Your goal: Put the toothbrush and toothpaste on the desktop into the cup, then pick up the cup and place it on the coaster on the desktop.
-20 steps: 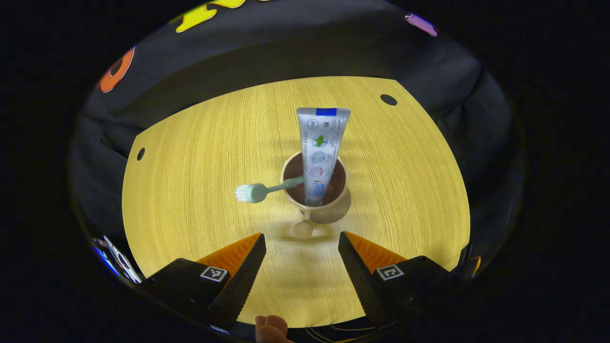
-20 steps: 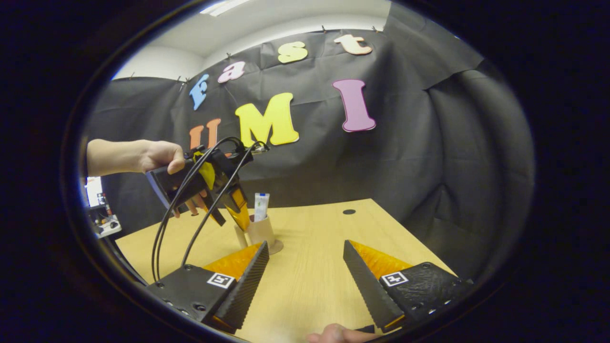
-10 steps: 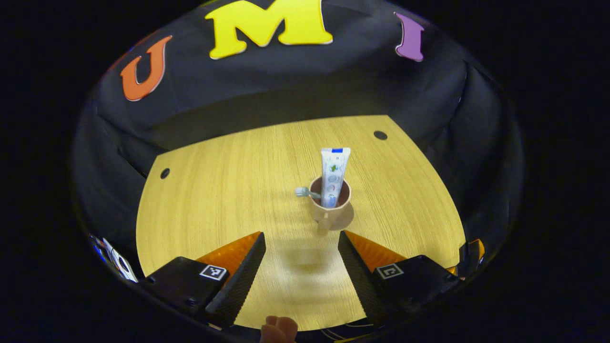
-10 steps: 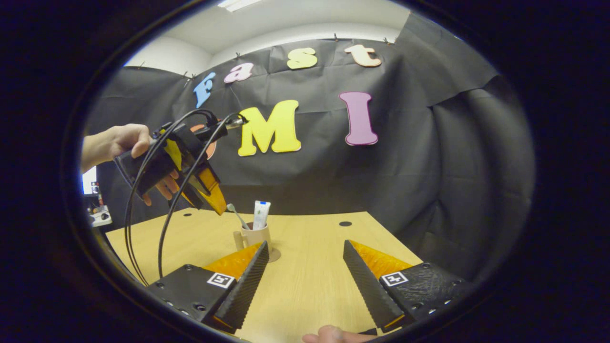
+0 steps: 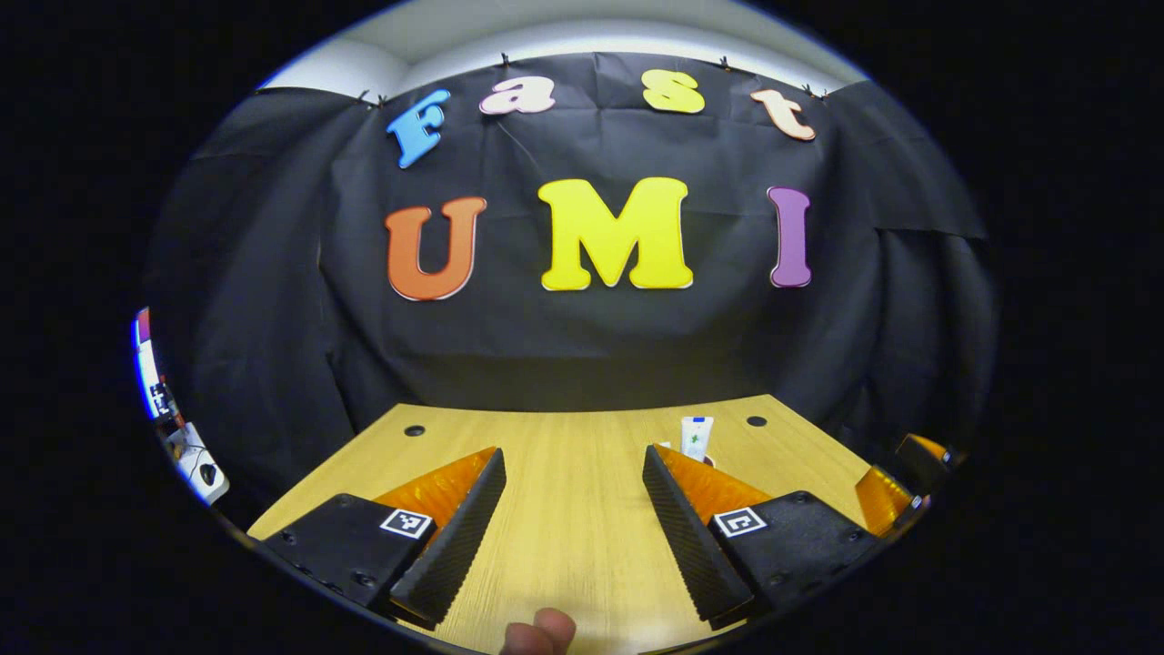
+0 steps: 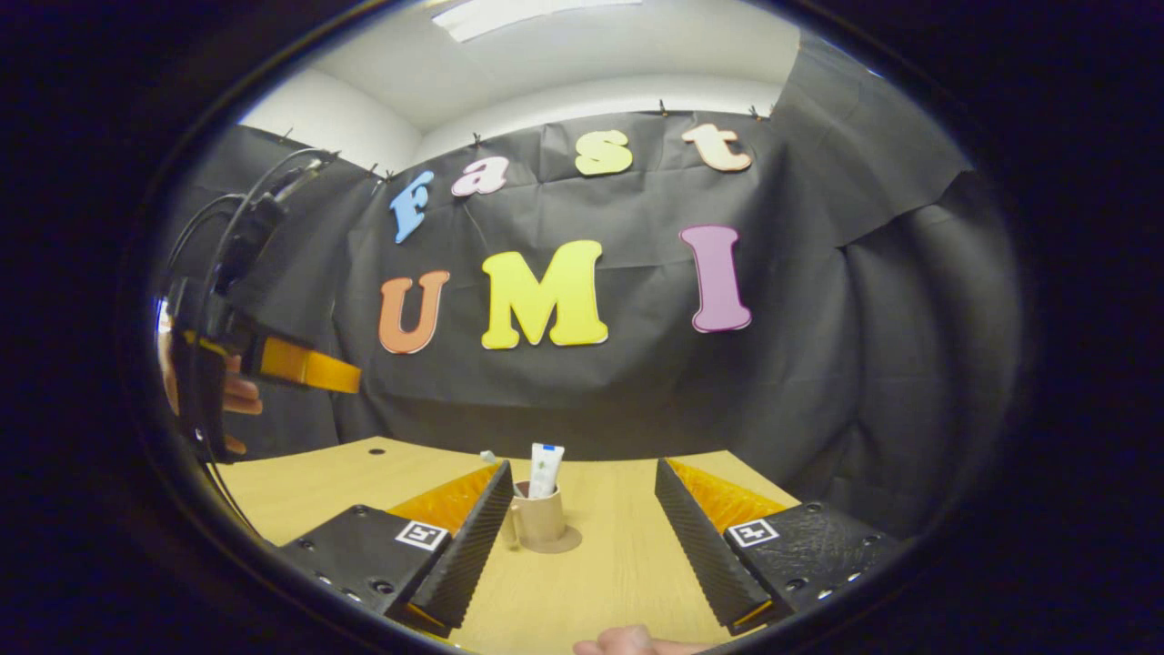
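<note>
A beige cup (image 6: 541, 518) stands upright on a round brown coaster (image 6: 569, 544) on the wooden table (image 6: 618, 569). The white toothpaste tube (image 6: 546, 468) sticks up out of the cup, and the toothbrush head (image 6: 488, 456) leans out to its left. My right gripper (image 6: 582, 466) is open, short of the cup, with nothing between its fingers. My left gripper (image 5: 573, 452) is open and empty too, held level over the table. In the left gripper view the toothpaste tube (image 5: 697, 437) peeks out behind its right finger. A hand (image 6: 235, 396) holds the left gripper (image 6: 305, 367) high at the left.
The table (image 5: 564, 509) has small round holes (image 5: 415, 430) (image 5: 757, 421) near its far corners, close to the black cloth wall. The right gripper (image 5: 896, 473) shows at the right edge. Some equipment (image 5: 195, 459) lies beyond the table's left side.
The left gripper has risen and drawn back from above the cup, tilting up to level. The cup with toothbrush and toothpaste stays on the coaster. The right gripper's view has tilted up a little.
</note>
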{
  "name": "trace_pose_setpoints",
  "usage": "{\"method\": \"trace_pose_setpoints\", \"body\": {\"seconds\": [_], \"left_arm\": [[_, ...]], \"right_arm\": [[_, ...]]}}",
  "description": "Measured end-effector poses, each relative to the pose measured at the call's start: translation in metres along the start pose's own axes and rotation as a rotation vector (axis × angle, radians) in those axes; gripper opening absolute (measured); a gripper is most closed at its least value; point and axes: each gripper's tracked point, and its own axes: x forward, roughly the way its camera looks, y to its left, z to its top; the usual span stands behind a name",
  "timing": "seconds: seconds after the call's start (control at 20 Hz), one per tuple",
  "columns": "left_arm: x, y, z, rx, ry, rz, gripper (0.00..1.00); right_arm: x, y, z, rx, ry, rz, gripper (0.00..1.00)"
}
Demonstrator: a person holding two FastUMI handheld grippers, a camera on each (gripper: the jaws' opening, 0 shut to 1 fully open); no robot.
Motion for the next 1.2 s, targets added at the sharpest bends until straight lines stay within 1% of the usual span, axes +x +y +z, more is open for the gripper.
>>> {"method": "trace_pose_setpoints", "body": {"seconds": [0.05, 0.1, 0.15, 0.2, 0.25, 0.3, 0.35, 0.4, 0.45, 0.5, 0.55, 0.65, 0.7, 0.75, 1.0, 1.2], "left_arm": [[0.012, 0.001, -0.023, 0.005, -0.037, 0.015, 0.96], [0.012, 0.004, -0.034, -0.002, -0.060, 0.033, 0.96], [-0.002, 0.015, -0.043, 0.013, -0.092, 0.071, 0.96], [-0.010, 0.018, -0.060, 0.017, -0.095, 0.094, 0.97], [-0.022, 0.018, -0.075, 0.004, -0.095, 0.099, 0.96], [-0.023, 0.013, -0.089, -0.022, -0.080, 0.085, 0.96], [-0.023, 0.009, -0.099, -0.049, -0.066, 0.067, 0.96], [-0.021, 0.008, -0.102, -0.062, -0.053, 0.052, 0.96], [-0.017, 0.009, -0.101, -0.066, -0.055, 0.036, 0.97], [-0.017, 0.012, -0.100, -0.063, -0.047, 0.039, 0.97], [-0.015, 0.018, -0.097, -0.052, -0.062, 0.047, 0.97], [-0.014, 0.020, -0.085, -0.042, -0.100, 0.037, 0.97], [-0.012, 0.018, -0.083, -0.041, -0.113, 0.034, 0.97], [-0.012, 0.017, -0.080, -0.039, -0.121, 0.028, 0.96], [-0.010, 0.008, -0.074, -0.028, -0.151, -0.006, 0.96], [-0.009, 0.006, -0.070, -0.030, -0.163, -0.013, 0.96]], "right_arm": [[-0.002, 0.004, -0.003, -0.031, -0.015, -0.022, 0.95], [-0.004, 0.007, -0.006, -0.048, -0.026, -0.034, 0.95], [-0.007, 0.011, -0.010, -0.056, -0.037, -0.041, 0.95], [-0.009, 0.016, -0.014, -0.057, -0.040, -0.044, 0.95], [-0.012, 0.021, -0.019, -0.055, -0.038, -0.037, 0.96], [-0.013, 0.027, -0.023, -0.053, -0.034, -0.024, 0.94], [-0.014, 0.031, -0.025, -0.055, -0.029, -0.014, 0.96], [-0.015, 0.033, -0.026, -0.060, -0.026, -0.011, 0.96], [-0.014, 0.034, -0.026, -0.065, -0.025, -0.012, 0.95], [-0.014, 0.033, -0.025, -0.065, -0.028, -0.017, 0.94], [-0.014, 0.033, -0.023, -0.063, -0.031, -0.019, 0.94], [-0.013, 0.031, -0.023, -0.065, -0.035, -0.032, 0.94], [-0.013, 0.029, -0.023, -0.068, -0.034, -0.036, 0.96], [-0.012, 0.028, -0.023, -0.068, -0.030, -0.038, 0.94], [-0.010, 0.022, -0.023, -0.056, -0.023, -0.057, 0.94], [-0.008, 0.021, -0.022, -0.056, -0.026, -0.064, 0.94]]}}
